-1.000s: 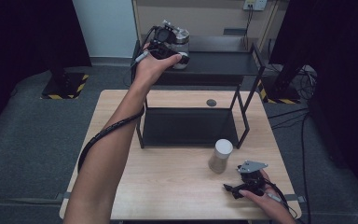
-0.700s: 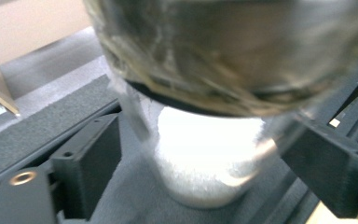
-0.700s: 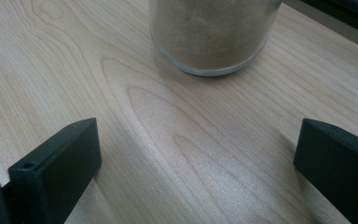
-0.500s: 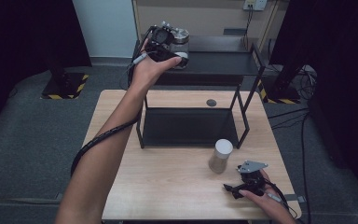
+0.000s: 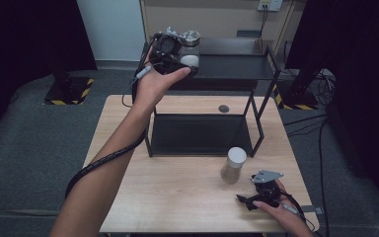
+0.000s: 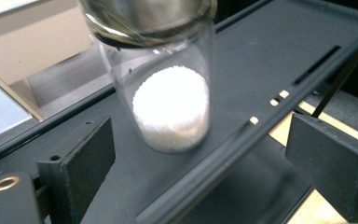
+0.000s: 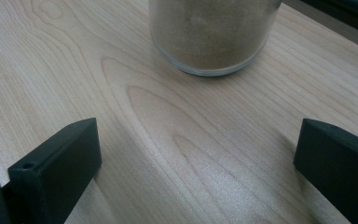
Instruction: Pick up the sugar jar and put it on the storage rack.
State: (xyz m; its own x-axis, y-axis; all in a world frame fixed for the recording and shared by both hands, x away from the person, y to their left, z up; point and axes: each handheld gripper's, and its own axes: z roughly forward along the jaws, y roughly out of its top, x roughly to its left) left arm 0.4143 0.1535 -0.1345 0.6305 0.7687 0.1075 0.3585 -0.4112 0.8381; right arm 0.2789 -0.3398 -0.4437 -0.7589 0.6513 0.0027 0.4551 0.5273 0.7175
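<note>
A glass jar (image 5: 191, 50) with a metal lid and white powder inside stands on the top shelf (image 5: 232, 66) of a black rack. My left gripper (image 5: 183, 61) is held up at that shelf, open, its jaws wide apart. In the left gripper view the white-powder jar (image 6: 171, 105) stands just ahead of the left gripper (image 6: 200, 156), untouched by either jaw. A second jar (image 5: 233, 165), holding brown powder, stands on the wooden table (image 5: 177, 197). My right gripper (image 5: 254, 196) rests open on the table to that jar's front right. In the right gripper view the brown-powder jar (image 7: 212, 35) is ahead of the right gripper (image 7: 196, 156).
The rack's lower shelf (image 5: 200, 134) sits on the back half of the table, with slanted legs (image 5: 256, 118) at its right. A small dark round disc (image 5: 223, 108) lies behind it. The left gripper's cable (image 5: 103, 160) trails along the forearm.
The left gripper has drifted slightly left at the top shelf, and the white-powder jar stays standing there. The right gripper and the brown-powder jar have not moved.
</note>
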